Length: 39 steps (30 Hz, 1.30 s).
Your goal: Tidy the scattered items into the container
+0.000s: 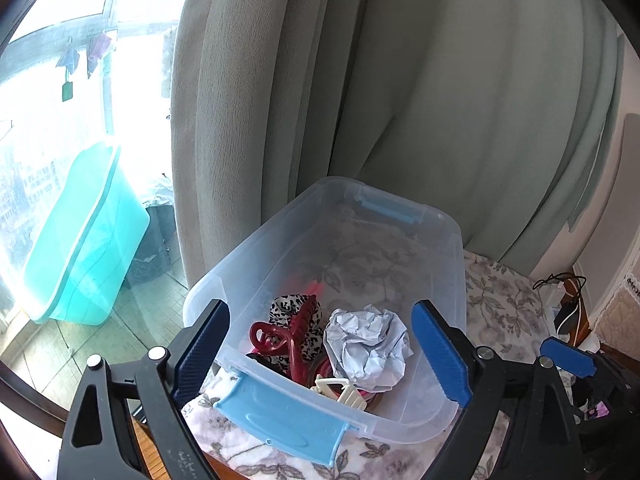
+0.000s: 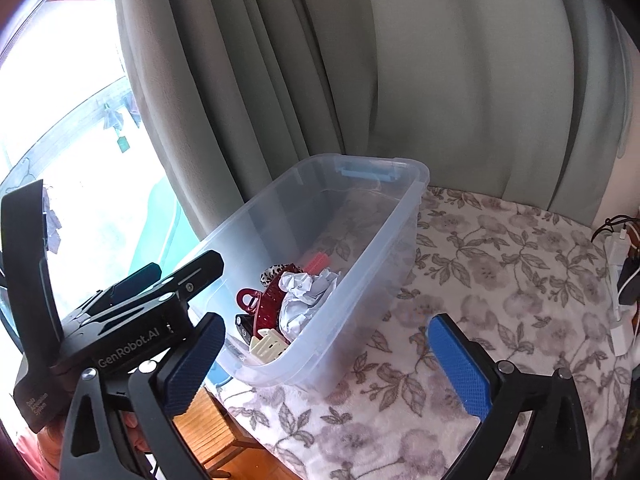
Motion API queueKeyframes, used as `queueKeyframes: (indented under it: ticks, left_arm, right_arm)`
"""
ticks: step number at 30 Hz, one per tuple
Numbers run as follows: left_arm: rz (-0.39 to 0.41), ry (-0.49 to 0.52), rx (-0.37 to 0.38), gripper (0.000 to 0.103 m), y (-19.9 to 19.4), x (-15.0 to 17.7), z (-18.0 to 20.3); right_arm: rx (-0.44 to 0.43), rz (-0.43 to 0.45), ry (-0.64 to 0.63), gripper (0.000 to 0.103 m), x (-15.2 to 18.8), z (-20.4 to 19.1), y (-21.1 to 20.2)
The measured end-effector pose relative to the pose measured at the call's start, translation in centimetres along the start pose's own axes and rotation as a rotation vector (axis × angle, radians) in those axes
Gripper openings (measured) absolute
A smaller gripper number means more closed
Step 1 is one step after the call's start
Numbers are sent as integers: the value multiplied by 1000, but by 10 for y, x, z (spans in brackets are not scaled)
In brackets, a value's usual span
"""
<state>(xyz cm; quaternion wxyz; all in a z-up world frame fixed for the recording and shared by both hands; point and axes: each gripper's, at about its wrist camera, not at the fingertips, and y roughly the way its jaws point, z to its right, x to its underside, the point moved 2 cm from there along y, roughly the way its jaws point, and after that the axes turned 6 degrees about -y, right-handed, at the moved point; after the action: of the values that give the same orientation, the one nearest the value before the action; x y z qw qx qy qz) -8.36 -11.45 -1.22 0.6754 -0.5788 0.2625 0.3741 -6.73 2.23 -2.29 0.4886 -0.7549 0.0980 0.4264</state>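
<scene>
A clear plastic container (image 1: 460, 280) with blue latches stands on a floral cloth. Inside lie a crumpled paper ball (image 1: 368, 344), a dark red hair claw (image 1: 288, 332), a leopard-print scrunchie (image 1: 284, 308), a cream clip (image 1: 340, 392) and a red comb-like item (image 1: 316, 288). My left gripper (image 1: 320, 352) is open and empty, hovering over the container's near end. In the right wrist view the container (image 2: 400, 240) is left of centre with the paper ball (image 2: 304, 296) and hair claw (image 2: 264, 300) in it. My right gripper (image 2: 328, 364) is open and empty, just right of the container.
Grey-green curtains (image 1: 360, 80) hang right behind the container. The floral cloth (image 2: 500, 280) covers the surface to the right. Chargers and cables (image 2: 620, 280) lie at the far right edge. A turquoise tub (image 1: 88, 240) stands beyond the window glass. The left gripper body (image 2: 120, 320) shows at left.
</scene>
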Motion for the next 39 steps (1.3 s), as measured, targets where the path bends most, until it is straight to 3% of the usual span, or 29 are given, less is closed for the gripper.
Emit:
queueKeyframes:
  ticks: [6, 18, 39]
  left_arm:
    - [11, 68, -11, 93, -3, 2, 12]
    - [-75, 52, 39, 93, 3, 5, 5]
    - [-96, 42, 47, 93, 7, 12, -3]
  right_arm:
    - [-2, -10, 11, 103, 4, 7, -5]
    - [16, -21, -3, 103, 6, 8, -10]
    - [31, -51, -24, 103, 7, 0, -6]
